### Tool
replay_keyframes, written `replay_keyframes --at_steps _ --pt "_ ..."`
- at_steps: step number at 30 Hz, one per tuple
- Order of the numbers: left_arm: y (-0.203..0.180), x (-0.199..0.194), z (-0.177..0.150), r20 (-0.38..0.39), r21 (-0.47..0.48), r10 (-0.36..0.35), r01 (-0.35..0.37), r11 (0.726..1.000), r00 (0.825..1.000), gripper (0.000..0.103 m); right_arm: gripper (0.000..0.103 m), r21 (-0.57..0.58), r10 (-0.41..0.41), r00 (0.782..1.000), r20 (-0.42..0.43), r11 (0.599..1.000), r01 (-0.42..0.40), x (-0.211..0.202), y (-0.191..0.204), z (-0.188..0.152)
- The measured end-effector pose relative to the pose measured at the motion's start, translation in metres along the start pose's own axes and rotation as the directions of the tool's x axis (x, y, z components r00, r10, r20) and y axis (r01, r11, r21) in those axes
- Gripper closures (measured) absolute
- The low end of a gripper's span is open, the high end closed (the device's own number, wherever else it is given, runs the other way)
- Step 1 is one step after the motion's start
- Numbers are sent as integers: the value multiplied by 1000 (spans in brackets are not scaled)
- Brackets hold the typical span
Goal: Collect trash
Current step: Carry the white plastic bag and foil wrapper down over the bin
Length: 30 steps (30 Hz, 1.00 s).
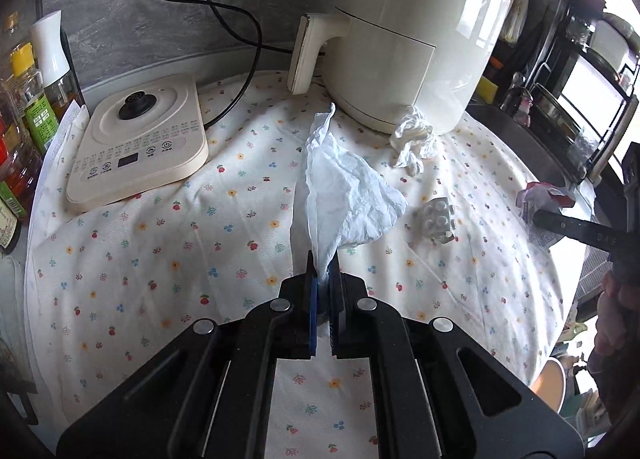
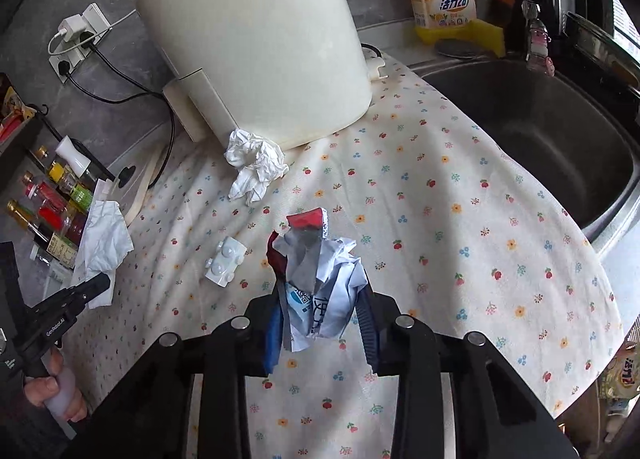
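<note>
Four scraps: my left gripper [image 1: 323, 273] jaws pinch one tissue [image 1: 348, 195], my right gripper [image 2: 320, 323] jaws clamp one wrapper [image 2: 320, 279]; one crumpled tissue [image 2: 254, 165] and one blister pack [image 2: 225, 260] lie on the surface [image 2: 460, 239]; both point steeply down.

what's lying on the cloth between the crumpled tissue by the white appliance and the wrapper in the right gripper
An empty pill blister pack lies on the floral cloth, off to the left of the line between the crumpled tissue and the wrapper; the right wrist view shows it.

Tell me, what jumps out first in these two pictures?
A big cream appliance stands at the back of a flowered cloth. The left gripper pinches a white tissue, and the right gripper has a crumpled wrapper between its fingers. Another tissue wad and a blister pack lie on the cloth.
</note>
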<state>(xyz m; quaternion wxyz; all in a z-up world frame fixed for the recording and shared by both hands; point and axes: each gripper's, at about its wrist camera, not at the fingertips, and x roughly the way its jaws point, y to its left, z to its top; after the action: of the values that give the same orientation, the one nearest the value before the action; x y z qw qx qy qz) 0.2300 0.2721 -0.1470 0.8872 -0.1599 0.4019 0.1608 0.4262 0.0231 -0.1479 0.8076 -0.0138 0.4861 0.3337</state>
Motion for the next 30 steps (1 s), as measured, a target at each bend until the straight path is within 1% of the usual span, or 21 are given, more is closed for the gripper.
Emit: replay_keyframes --at_steps 6,13,17,21,26,30 --pt "-67 3 -3 -16 87 -81 82 993 997 98 72 86 -44 998 44 996 40 -59 -49 -33" --pt "-157 8 -17 -65 201 -180 189 961 982 98 71 201 -123 989 80 974 105 -128 -112 -80" --pt "-206 8 -29 -96 251 -228 245 936 969 98 70 261 -168 983 79 955 142 -159 -146 -111" --pt "-254 5 -46 -130 306 -267 294 905 955 98 70 321 -205 976 77 932 170 -187 -176 -145" --pt "-308 3 -67 -173 361 -301 345 867 938 98 73 380 -250 965 74 902 204 -216 -209 -186" --pt "-350 1 -87 -209 404 -322 382 831 923 98 75 438 -279 958 59 870 227 -234 -235 -217"
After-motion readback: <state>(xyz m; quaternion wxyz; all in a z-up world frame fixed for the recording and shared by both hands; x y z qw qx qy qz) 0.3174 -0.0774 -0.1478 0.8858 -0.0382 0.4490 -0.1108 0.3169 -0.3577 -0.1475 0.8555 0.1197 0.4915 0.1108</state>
